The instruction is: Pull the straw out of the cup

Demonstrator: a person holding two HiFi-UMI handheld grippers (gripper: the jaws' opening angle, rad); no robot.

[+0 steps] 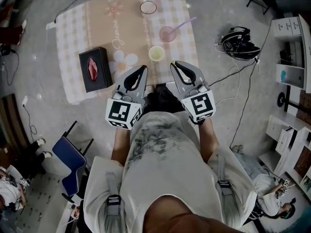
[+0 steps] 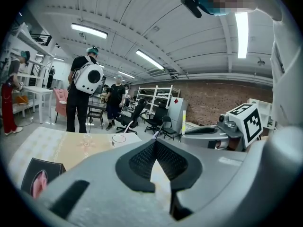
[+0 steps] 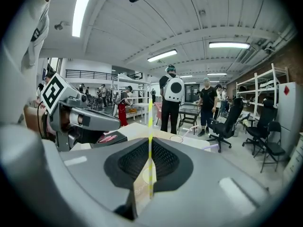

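Note:
A thin yellow straw (image 3: 150,119) stands upright between the jaws of my right gripper (image 3: 150,142), which is shut on it. Seen from the head view, the right gripper (image 1: 173,64) hovers just right of a pale yellow cup (image 1: 156,53) at the table's near edge; the straw cannot be made out there. My left gripper (image 1: 144,68) is just left of that cup. In its own view the left gripper (image 2: 155,142) has its tips together with nothing between them. Through the right jaws' gap part of the yellow cup (image 3: 145,175) shows below.
On the checked tablecloth (image 1: 73,28) a pink cup (image 1: 167,34) holds a purple straw (image 1: 185,23), and a clear cup (image 1: 148,7) stands farther back. A black box (image 1: 95,68) lies at the left. People and office chairs are beyond the table.

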